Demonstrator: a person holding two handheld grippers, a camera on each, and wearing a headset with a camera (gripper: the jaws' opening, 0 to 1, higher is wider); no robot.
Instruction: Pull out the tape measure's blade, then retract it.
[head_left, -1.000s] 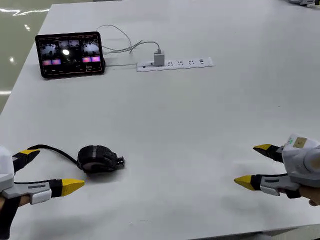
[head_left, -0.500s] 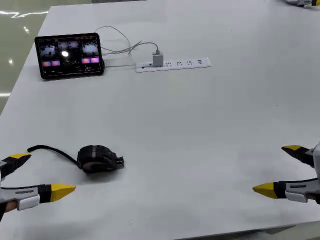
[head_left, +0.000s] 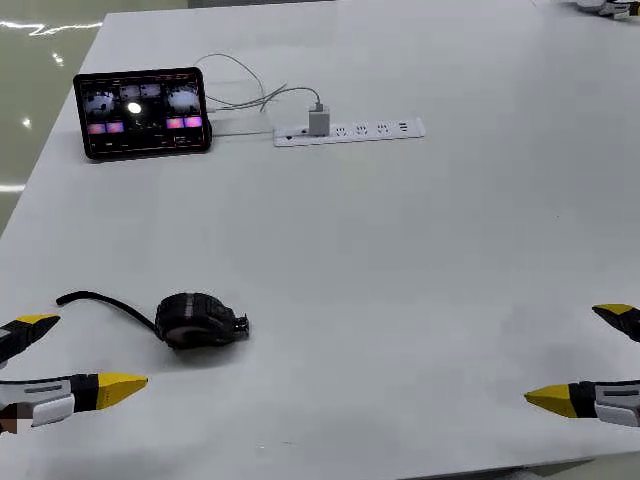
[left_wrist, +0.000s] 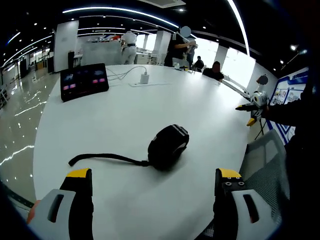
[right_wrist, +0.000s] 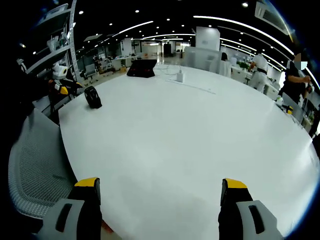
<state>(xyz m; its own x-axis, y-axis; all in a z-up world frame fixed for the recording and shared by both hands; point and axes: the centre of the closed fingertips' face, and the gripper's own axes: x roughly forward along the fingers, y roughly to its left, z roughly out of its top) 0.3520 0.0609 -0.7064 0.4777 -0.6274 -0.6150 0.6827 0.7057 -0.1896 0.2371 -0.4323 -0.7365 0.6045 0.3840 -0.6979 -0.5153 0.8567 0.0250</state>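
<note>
A black tape measure (head_left: 196, 320) lies on the white table (head_left: 400, 250) at the near left, its blade fully in and its black wrist strap (head_left: 105, 301) trailing to the left. My left gripper (head_left: 72, 358) stands open a little to its left, apart from it. In the left gripper view the tape measure (left_wrist: 168, 145) sits ahead between the yellow-tipped jaws of my left gripper (left_wrist: 154, 174). My right gripper (head_left: 595, 360) is open at the near right edge, far from the tape measure (right_wrist: 92, 96); in its own view the right gripper (right_wrist: 160, 184) holds nothing.
A black tablet (head_left: 141, 111) with a lit screen stands at the far left. A white power strip (head_left: 350, 129) with a plugged charger and white cables lies beside it. People stand in the background beyond the table. A mesh chair (right_wrist: 35, 175) is near the table's edge.
Both grippers have drawn back toward the table's near corners, away from the middle. The tape measure has stayed in place.
</note>
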